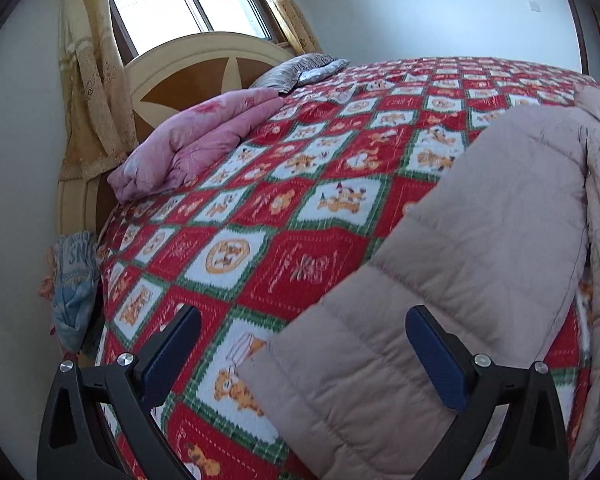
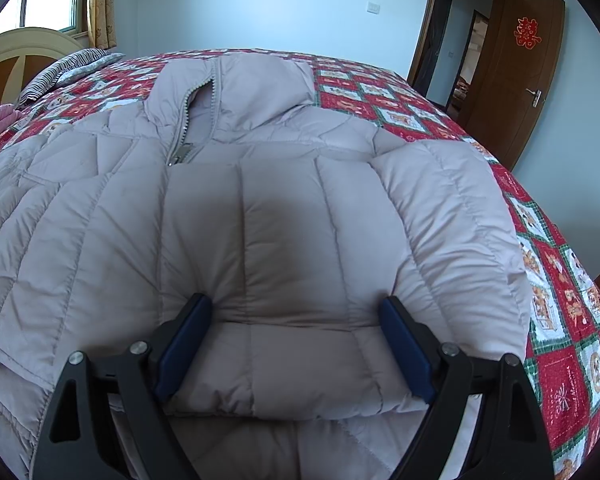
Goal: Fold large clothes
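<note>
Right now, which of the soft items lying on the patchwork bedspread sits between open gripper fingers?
The pale pink quilted puffer jacket, under the open right gripper. The folded pink blanket and striped grey pillow lie untouched near the headboard.

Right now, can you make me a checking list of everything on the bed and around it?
Surface: bed with red, white and green patterned quilt.
Job's things: pale puffy jacket lying front up, zip partly open at the collar.
Clutter: pink folded blanket; striped pillow.
Tongs: left tongs open at a jacket edge; right tongs open, astride a folded jacket part.
Cables: nothing seen.
Surroundings: window, curtain, open brown door.
</note>
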Demonstrator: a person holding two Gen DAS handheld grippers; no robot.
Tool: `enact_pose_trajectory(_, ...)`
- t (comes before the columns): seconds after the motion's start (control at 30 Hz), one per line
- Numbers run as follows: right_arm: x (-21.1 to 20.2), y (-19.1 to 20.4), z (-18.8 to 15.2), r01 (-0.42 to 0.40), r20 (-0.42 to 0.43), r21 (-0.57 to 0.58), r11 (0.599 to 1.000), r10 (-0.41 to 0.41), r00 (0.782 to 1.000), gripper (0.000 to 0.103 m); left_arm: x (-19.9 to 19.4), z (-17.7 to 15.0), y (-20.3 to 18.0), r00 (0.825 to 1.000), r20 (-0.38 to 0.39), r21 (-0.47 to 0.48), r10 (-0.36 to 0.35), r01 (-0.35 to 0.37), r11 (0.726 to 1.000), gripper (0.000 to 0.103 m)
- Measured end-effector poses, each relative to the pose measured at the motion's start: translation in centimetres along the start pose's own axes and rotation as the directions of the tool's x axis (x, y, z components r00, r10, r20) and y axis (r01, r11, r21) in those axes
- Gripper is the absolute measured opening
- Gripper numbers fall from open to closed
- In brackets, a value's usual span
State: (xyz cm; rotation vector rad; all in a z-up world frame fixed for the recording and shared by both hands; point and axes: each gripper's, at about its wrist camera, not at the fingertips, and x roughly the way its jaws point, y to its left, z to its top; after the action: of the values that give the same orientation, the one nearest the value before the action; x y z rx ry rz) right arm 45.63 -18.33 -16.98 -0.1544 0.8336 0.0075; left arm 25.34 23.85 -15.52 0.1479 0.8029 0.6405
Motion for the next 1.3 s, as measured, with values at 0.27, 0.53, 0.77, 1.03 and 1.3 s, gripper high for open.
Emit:
enact_pose_trajectory(0.27,0.0,0.0,0.0,0.001,0.003,0.001,1.0,-0.001,1.0,0.089,1.2,-2.2,0.5,0.999,-0.036,-0.03,0.004,-0.005,1.0,0.102)
enact_pose_trajectory(0.53,-0.1,0.0,0.0,0.0,0.006,0.003,1.0,0.0,1.0,0.089,1.7,-2.9,0.5,0.998,-0.027,-0.065,-0.052,0.05,0.997,0.101)
enact_pose_trajectory(0.77,-0.1,0.0,0.0,0.0,0.007,0.003,1.0,0.0,1.0,0.089,0.8,-2.8,-0.4,0.967,-0.029,-0.067,-0.251,0.249,0.966,0.021)
enact_pose_trajectory(1.03,-1.7,-0.7,0.2,-0.045,0.009,0.019,0.999,0.045,0.999,0.089,-1.8,0.2,0.8,0.976,0.054,-0.036,-0.213,0.215,0.976,0.008)
enact_pose_trajectory(1.3,-5.3,-2.5,0.5,-0.016,0.044,-0.004,1.0,0.016,0.999,0.089,-5.5,7.4,2.1,0.963,0.198,0.012,-0.18,0.181,0.983,0.008)
